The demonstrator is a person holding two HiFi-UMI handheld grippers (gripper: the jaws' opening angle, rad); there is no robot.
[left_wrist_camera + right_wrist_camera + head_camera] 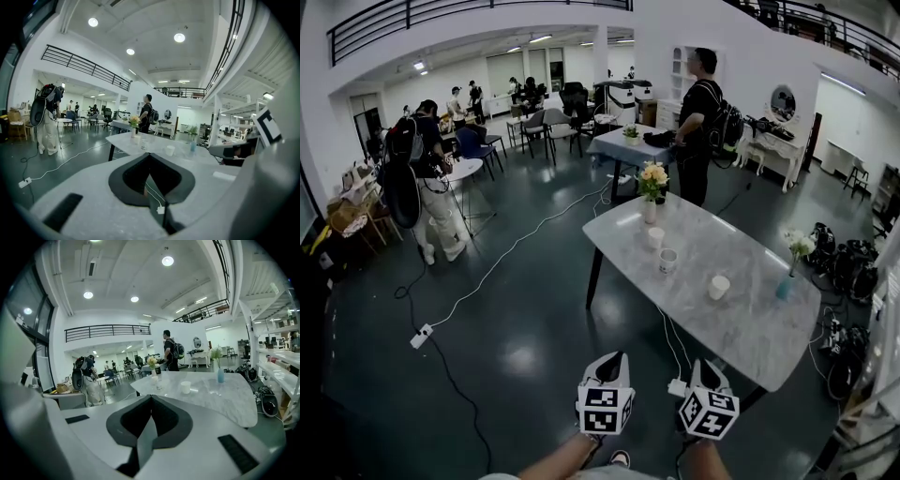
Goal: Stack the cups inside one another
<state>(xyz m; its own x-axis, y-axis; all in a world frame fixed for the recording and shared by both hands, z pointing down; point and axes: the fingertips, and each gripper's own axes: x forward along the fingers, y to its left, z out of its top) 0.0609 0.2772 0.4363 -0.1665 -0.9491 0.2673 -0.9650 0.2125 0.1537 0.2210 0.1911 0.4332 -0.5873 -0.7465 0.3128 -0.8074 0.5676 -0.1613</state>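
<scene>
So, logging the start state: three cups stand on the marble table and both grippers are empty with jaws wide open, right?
Not open: both gripper views show the left gripper and right gripper shut, jaws together, empty. Three cups do stand on the marble table.

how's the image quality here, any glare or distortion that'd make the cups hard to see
Head view: strong fisheye curves straight lines; glare patches sit on the dark floor and the marble table, yet the cups stay distinct. Left gripper view: black corners, blown-out ceiling lamps, cups tiny and soft. Right gripper view: likewise.
</scene>
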